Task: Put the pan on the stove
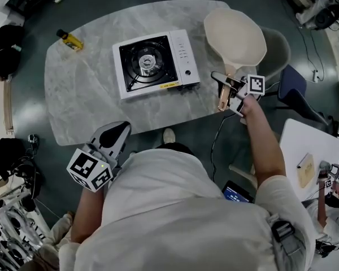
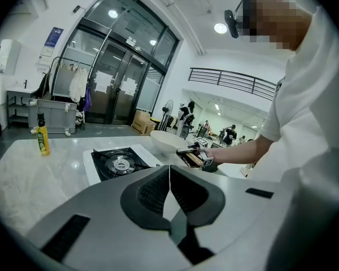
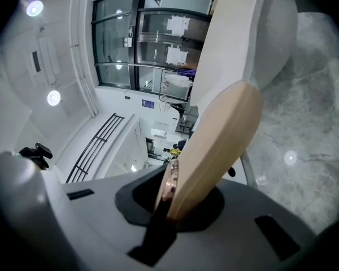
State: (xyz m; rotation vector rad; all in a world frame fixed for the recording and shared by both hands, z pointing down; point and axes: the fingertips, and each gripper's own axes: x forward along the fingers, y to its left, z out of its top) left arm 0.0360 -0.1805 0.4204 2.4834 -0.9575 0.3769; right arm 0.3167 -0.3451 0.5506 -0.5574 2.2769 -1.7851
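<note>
A cream pan (image 1: 235, 38) with a pale wooden handle (image 1: 223, 97) lies at the table's far right corner, its bowl partly past the edge. My right gripper (image 1: 229, 89) is shut on that handle, which fills the jaws in the right gripper view (image 3: 214, 151), with the pan bowl (image 3: 254, 33) above. A white single-burner stove (image 1: 155, 64) stands mid-table, left of the pan, its black burner bare. My left gripper (image 1: 116, 137) hangs shut and empty by the near table edge, its jaws (image 2: 169, 188) pointing at the stove (image 2: 121, 164).
A yellow bottle (image 1: 71, 40) lies near the far left of the marble table (image 1: 85, 95). A grey chair (image 1: 279, 52) sits under and behind the pan. A white side table (image 1: 305, 145) stands at the right, and a cable runs along the floor.
</note>
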